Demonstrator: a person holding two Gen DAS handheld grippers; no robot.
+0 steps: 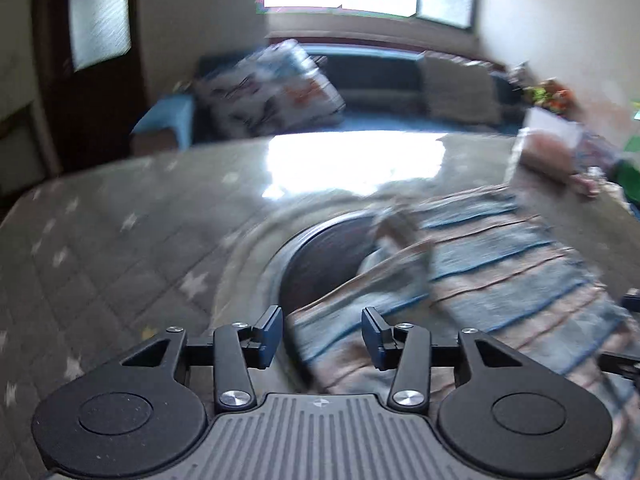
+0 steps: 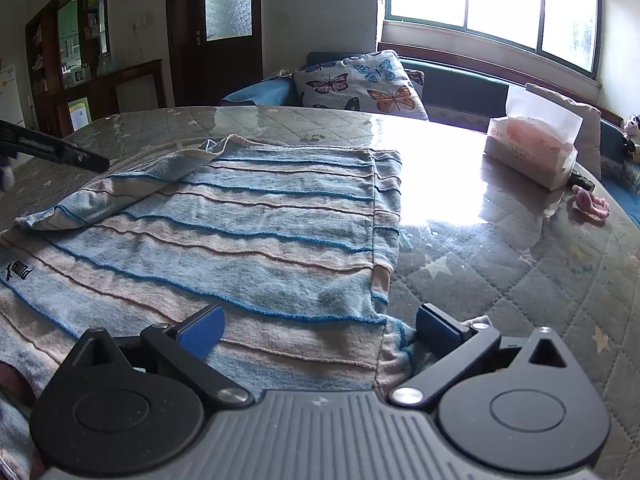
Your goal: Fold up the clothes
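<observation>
The striped shirt point(image 2: 240, 240) lies flat on the table, its folded edge running straight ahead between the wide-open right gripper point(image 2: 320, 330), while the half-open left gripper point(image 1: 322, 338) holds nothing.

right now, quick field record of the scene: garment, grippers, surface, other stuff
garment: striped shirt, lying flat, left sleeve folded over the body
left gripper: open, nothing between the pads, shirt edge below
right gripper: wide open over the shirt's near hem
surface: quilted star-print table cover
other: tissue pack, butterfly pillow
</observation>
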